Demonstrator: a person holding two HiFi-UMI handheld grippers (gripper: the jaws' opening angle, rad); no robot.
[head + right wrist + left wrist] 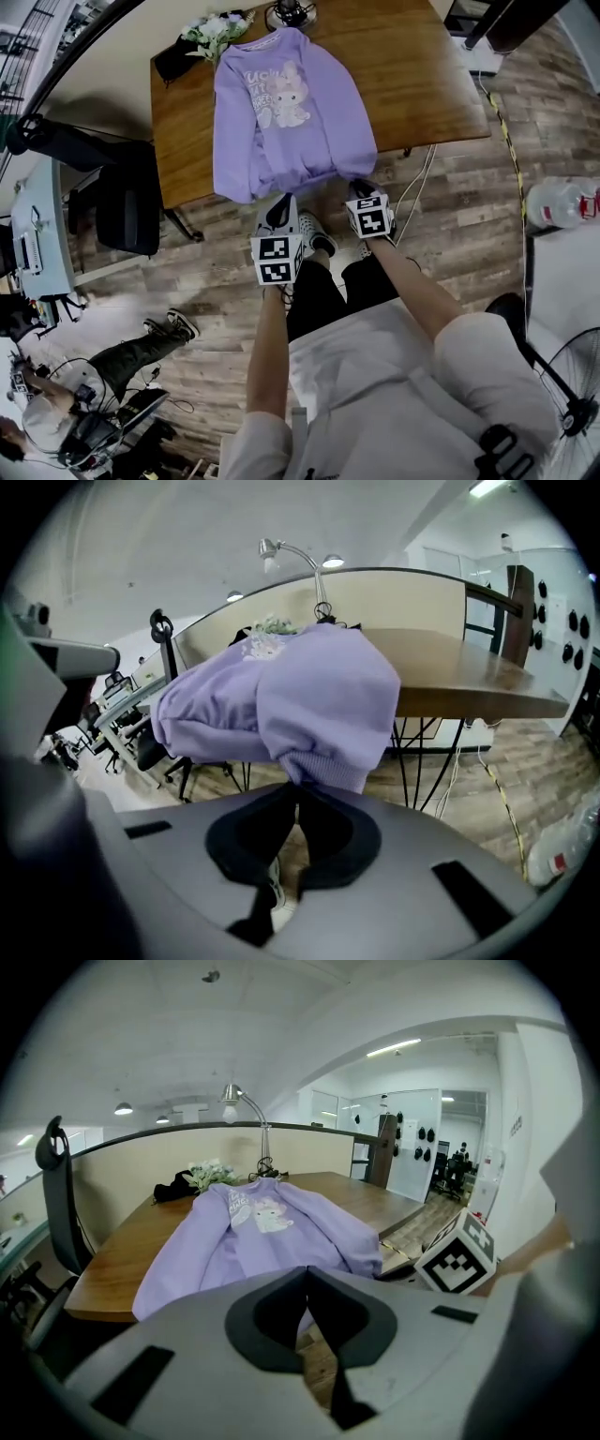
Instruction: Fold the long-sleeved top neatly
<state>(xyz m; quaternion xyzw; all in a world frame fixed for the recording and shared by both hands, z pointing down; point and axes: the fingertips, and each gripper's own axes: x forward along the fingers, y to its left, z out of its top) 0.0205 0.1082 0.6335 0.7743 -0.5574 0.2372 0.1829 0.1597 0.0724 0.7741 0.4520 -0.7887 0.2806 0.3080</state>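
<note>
Not everything shows here. From the head view the near hem of the long-sleeved top (281, 122) is lost behind the two marker cubes, and we can't separate the sleeves from the body.

The left gripper (278, 208) sits at that hem. In its own view the jaws (306, 1274) are pressed together, but the gripper's grey body covers the cloth's edge, so we can't tell whether any fabric is caught.

The right gripper (361, 187) is plainer. Its jaws (296, 787) are clamped on the ribbed hem (323, 766), and the lilac cloth (319, 696) bunches up in a rounded heap above them.

The top lies front-up on the wooden table (412, 75), collar at the far side. Its pale bunny print (291, 103) faces us, and the lower edge spills over the near edge.
</note>
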